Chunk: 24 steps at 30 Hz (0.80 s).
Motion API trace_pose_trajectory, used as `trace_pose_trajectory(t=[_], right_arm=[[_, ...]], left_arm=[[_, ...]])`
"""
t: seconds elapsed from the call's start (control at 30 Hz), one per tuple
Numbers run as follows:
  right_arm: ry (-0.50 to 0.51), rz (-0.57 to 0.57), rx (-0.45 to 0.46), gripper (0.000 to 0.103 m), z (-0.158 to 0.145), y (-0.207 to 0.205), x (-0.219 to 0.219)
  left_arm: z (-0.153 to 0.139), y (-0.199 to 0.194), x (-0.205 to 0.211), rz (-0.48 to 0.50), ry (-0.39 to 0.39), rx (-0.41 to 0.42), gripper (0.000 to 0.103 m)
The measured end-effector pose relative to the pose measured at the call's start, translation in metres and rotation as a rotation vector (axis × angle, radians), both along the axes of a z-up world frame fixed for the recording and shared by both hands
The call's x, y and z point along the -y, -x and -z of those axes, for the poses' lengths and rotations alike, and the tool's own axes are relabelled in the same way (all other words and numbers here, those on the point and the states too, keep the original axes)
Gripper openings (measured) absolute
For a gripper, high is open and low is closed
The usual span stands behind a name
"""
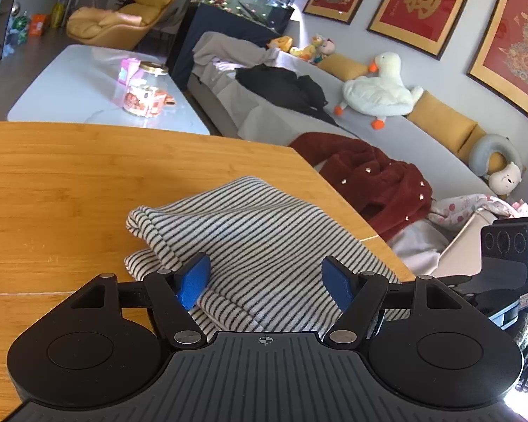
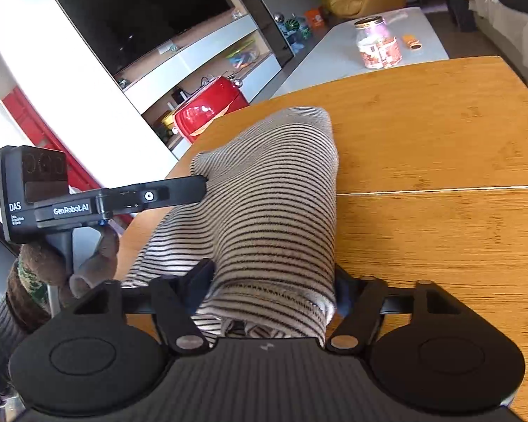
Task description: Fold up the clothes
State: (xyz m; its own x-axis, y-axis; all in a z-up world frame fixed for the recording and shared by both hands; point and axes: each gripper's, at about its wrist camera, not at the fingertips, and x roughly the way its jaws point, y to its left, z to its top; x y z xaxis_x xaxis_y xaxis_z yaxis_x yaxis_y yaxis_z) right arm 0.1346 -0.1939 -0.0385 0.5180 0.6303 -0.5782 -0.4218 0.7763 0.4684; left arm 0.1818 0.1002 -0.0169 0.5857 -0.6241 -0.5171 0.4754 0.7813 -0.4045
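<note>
On bamboo table [image 2: 440, 246], rumpled striped knit garment [image 2: 274, 211], soft folds

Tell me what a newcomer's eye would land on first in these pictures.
First, the striped garment, bunched on the wooden table, its near end thick between the jaws of the right hand-held gripper. Next, the left hand-held gripper poised over the same cloth with blue pads apart. Behind, a white goose plush sits on the grey sofa under red framed pictures.
</note>
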Motion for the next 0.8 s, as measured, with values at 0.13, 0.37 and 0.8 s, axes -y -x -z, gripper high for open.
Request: trace_pose_trajectory(t=[0.13, 0.37, 0.8], right_arm=[[0.061, -0.066, 0.151, 0.051, -0.041, 0.014, -0.017], [0.356, -0.024, 0.167, 0.055, -0.012, 0.026, -0.047], [0.502, 0.016, 0.264, 0.058, -0.020, 0.051, -0.071]], left_arm=[[0.000, -0.005, -0.008, -0.027, 0.007, -0.006, 0.080], [-0.001, 0.001, -0.023, -0.058, 0.017, -0.006, 0.074], [-0.003, 0.049, -0.022, -0.099, -0.008, -0.040, 0.077]])
